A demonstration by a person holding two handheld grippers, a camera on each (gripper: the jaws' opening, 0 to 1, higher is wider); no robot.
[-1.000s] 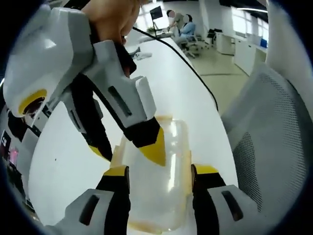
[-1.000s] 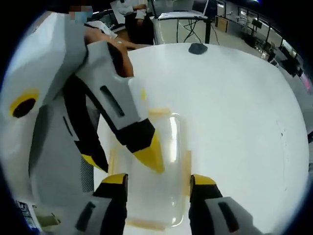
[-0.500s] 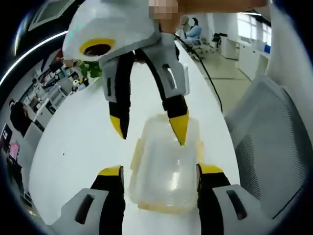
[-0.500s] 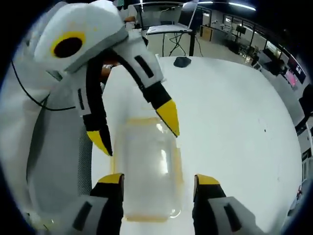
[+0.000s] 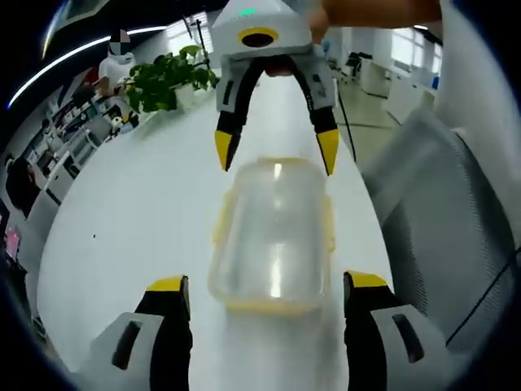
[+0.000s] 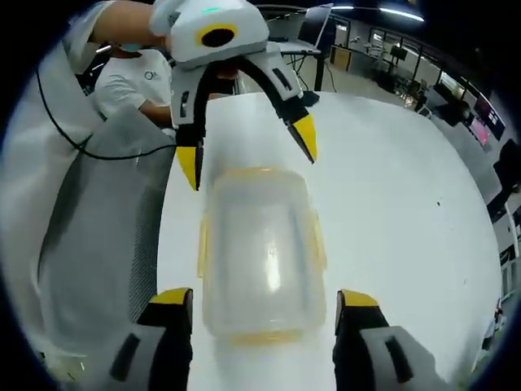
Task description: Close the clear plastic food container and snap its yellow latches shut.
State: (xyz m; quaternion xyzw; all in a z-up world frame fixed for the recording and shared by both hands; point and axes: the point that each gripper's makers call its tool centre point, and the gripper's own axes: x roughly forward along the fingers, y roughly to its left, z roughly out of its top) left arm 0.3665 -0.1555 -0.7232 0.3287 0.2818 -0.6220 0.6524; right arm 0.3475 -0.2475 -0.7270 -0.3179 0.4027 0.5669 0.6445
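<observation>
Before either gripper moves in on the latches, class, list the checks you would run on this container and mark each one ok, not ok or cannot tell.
1. Lid sits on the clear container: ok, it looks seated flat.
2. Left gripper open wide enough to straddle the container: ok, jaws spread at its near end.
3. Right gripper open: ok, jaws spread at the opposite end.
4. Neither gripper touching the container: ok, all tips stand apart from it.
5. Yellow latches snapped down: cannot tell, they lie close to the sides but the view is blurred.
6. White table free around the container: ok.
</observation>
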